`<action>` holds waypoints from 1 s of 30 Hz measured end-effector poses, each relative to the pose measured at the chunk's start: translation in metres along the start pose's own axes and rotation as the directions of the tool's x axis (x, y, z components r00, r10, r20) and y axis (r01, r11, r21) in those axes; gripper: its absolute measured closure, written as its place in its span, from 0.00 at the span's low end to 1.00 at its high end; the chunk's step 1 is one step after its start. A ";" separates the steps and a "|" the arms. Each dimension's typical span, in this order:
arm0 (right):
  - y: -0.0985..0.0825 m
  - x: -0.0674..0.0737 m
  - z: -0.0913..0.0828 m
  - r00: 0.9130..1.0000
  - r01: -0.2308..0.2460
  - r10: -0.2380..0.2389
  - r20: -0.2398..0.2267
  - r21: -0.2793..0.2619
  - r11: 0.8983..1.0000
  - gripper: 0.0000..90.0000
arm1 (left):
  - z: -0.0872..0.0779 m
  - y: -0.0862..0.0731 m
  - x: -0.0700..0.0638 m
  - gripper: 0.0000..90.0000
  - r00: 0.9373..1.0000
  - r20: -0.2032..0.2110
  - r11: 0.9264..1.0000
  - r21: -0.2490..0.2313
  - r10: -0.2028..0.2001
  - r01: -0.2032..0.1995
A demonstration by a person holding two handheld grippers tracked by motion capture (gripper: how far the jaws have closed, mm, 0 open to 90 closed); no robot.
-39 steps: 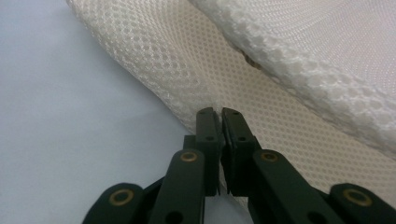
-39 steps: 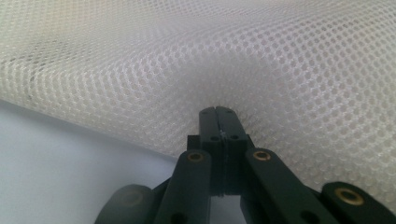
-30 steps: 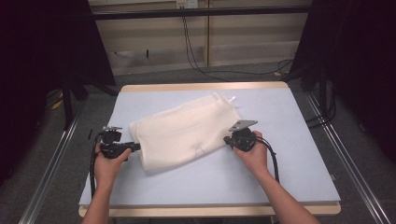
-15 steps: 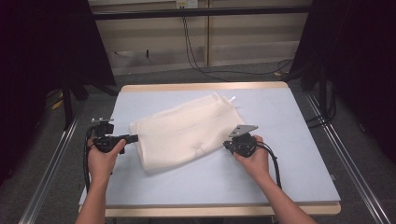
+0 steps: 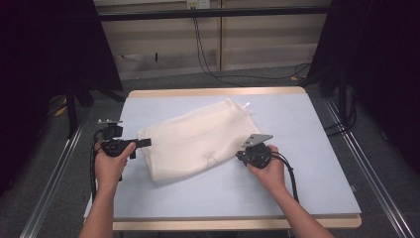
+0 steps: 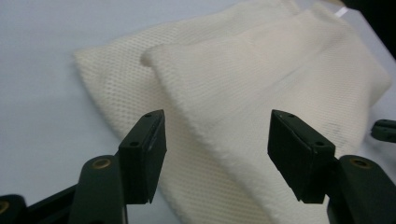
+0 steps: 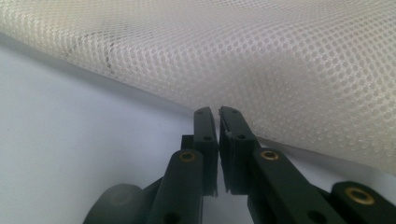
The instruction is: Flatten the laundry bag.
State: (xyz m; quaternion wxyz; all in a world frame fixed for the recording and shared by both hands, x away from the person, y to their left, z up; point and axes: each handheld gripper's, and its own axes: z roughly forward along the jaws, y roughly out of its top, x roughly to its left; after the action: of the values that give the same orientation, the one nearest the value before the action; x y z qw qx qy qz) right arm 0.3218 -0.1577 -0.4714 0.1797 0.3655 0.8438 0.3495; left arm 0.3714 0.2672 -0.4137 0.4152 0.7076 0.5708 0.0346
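Jaws: our left gripper (image 6: pixel 217 154) has just been opening, clear of the mesh cloth (image 5: pixel 198 139); our right gripper (image 7: pixel 217 114) stays closed at its edge.

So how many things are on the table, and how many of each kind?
Cream mesh cloth: 1
Black grippers: 2, the left gripper and the right gripper
Total: 3

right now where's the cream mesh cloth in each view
High view: cream mesh cloth at table centre, between the grippers.
Left gripper view: fills the middle and right, beyond the open jaws.
Right gripper view: across the top, its edge at the jaw tips.
Shared landmark: pale blue table.
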 end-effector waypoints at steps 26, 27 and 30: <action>0.000 0.000 -0.004 1.000 -0.008 0.008 -0.007 -0.007 1.000 0.94 | 0.026 -0.008 -0.002 0.70 0.999 -0.048 0.999 0.043 0.016 -0.014; -0.001 0.000 -0.004 1.000 -0.005 0.005 -0.009 -0.006 1.000 0.94 | 0.027 -0.009 -0.004 0.70 0.999 -0.044 0.999 0.035 0.014 -0.013; -0.001 0.000 -0.005 1.000 -0.008 0.008 -0.011 -0.004 1.000 0.94 | 0.025 -0.010 -0.010 0.86 0.999 -0.009 0.998 0.046 0.033 -0.033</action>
State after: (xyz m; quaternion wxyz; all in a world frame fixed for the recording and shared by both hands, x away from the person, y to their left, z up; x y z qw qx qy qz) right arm 0.3185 -0.1608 -0.4689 0.1741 0.3667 0.8425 0.3540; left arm 0.3729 0.2446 -0.4322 0.3954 0.7261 0.5617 0.0317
